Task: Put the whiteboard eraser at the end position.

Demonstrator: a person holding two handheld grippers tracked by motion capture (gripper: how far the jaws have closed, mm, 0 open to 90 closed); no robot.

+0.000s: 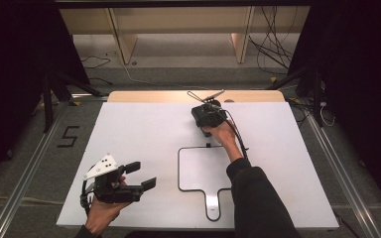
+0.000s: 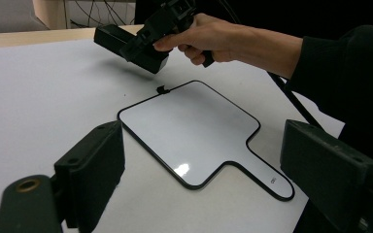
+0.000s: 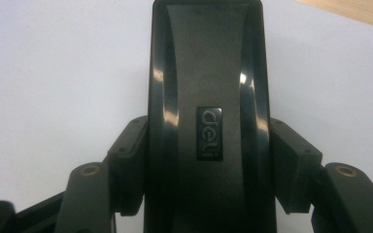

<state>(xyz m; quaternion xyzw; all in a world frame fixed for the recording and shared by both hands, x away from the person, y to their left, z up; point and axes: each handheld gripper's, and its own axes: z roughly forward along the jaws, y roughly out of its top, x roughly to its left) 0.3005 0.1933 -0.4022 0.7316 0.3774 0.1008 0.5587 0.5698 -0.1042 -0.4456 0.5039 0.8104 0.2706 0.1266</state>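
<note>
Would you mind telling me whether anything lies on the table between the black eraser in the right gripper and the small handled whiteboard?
Nothing visible does. The right gripper is shut on the black eraser just beyond the whiteboard's far edge, and only bare white table lies between them. The left gripper rests open, off to the board's side.

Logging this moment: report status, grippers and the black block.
Right gripper shut on the black block, held above the table. Left gripper open, holding nothing. Small whiteboard lies flat between them; nothing blocks it.
</note>
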